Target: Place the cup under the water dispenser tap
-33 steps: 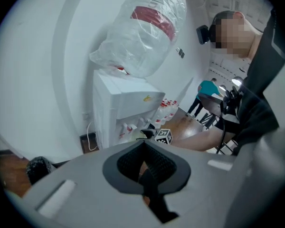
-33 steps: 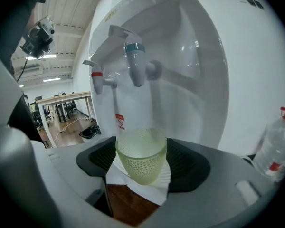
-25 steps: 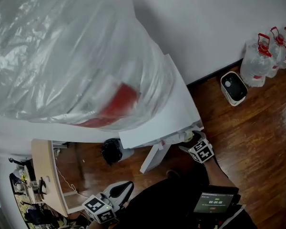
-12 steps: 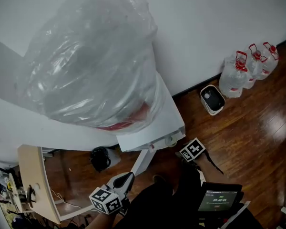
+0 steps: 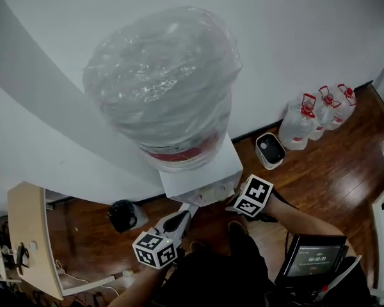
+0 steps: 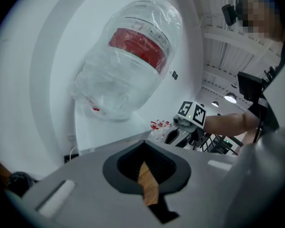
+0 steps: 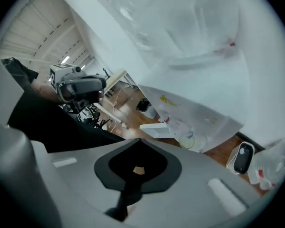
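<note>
Withdrawing upward: right gripper (image 7: 139, 146), jaws newly closed and empty, left gripper (image 6: 145, 144) alike; cup (image 7: 186, 139) apparently deposited at water dispenser (image 5: 205, 171).

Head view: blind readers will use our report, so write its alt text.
From above, a white water dispenser topped by a large plastic-wrapped bottle stands against a white wall. A person's left gripper and right gripper point toward its front. At right, water jugs sit on the wood floor.

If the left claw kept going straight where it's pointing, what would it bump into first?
Probably the white water dispenser, just under the plastic-wrapped bottle, though depth is hard to judge.
</note>
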Motion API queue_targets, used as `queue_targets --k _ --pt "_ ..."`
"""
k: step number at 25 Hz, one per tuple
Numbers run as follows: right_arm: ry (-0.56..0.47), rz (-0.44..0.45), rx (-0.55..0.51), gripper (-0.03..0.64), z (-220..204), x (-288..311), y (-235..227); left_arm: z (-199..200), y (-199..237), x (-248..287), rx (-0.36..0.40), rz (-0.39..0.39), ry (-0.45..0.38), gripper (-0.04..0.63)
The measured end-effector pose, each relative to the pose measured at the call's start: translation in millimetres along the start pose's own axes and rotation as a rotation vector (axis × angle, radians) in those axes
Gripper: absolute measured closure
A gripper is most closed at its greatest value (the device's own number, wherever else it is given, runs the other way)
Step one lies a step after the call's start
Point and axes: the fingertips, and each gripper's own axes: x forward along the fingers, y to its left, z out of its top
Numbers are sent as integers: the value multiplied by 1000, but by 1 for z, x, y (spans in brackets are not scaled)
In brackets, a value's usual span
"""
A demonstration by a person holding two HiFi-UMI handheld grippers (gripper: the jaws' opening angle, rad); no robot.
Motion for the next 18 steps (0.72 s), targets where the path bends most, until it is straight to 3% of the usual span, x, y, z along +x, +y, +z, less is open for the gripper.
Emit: queue_targets --k 5,11,18 --pt "-109 -31 -73 615 46 -31 29 33 -11 -15 66 -51 -64 595" --pt "-312 -102 -71 615 101 -64 43 62 6 -54 19 -49 -169 590" --pt "-315 -129 -159 615 110 -52 64 67 27 -78 50 -18 -201 578"
